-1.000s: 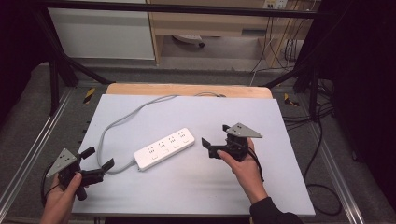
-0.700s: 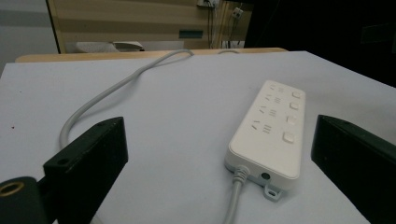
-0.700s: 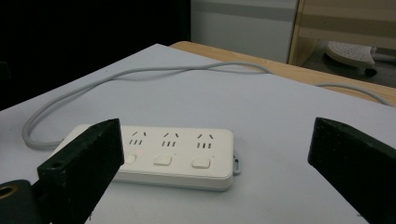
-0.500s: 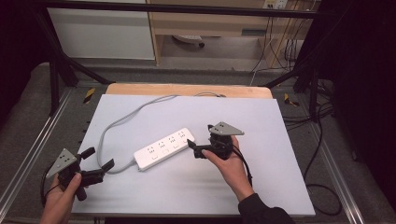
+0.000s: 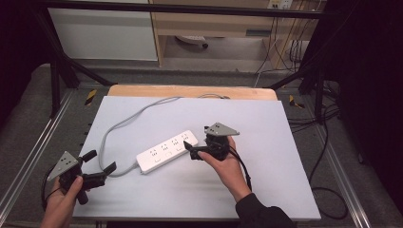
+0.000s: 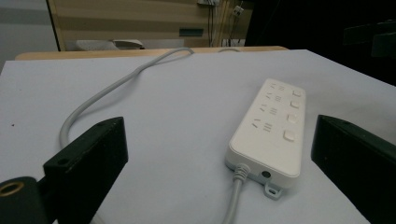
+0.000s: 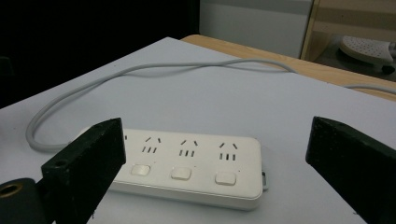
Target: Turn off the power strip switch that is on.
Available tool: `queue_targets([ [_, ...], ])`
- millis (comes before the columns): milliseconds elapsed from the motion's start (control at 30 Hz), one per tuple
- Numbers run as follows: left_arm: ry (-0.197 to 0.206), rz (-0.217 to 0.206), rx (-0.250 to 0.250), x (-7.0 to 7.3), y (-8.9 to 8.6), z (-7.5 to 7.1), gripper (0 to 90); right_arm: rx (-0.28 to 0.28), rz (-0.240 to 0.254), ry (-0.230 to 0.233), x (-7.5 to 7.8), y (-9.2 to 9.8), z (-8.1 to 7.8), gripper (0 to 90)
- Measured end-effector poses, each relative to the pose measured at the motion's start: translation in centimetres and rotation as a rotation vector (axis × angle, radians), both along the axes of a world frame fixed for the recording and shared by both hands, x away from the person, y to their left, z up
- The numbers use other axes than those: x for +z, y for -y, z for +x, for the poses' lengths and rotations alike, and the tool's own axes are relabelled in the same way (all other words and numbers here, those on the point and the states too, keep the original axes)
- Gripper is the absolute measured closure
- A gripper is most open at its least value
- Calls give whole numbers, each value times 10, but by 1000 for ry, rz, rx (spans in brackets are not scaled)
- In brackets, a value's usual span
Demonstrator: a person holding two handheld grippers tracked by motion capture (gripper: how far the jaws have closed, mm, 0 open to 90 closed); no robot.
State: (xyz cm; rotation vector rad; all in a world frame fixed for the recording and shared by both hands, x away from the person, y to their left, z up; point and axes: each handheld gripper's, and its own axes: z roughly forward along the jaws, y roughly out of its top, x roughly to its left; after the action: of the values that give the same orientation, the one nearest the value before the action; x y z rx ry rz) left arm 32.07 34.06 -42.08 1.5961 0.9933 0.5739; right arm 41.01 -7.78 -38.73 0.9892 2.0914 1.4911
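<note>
A white plastic power strip (image 5: 167, 151) with a grey cord lies mid-tabletop (image 5: 266, 118). The right gripper (image 5: 194, 151), jaws wide, sits just at its 3 o'clock end. The left gripper (image 5: 102, 168), jaws also wide, rests at 8 o'clock, apart.
</note>
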Motion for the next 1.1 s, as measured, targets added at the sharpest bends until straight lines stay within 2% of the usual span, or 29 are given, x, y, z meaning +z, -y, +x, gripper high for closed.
queue_targets([
  [567,1,6,4,0,0,-1,39,13,-20,-8,-2,-12,2,89],
  [867,2,10,2,0,0,-1,39,28,-29,-8,-5,-25,3,127],
  [1100,4,13,2,0,0,-1,40,44,-36,-4,-7,-33,2,204],
])
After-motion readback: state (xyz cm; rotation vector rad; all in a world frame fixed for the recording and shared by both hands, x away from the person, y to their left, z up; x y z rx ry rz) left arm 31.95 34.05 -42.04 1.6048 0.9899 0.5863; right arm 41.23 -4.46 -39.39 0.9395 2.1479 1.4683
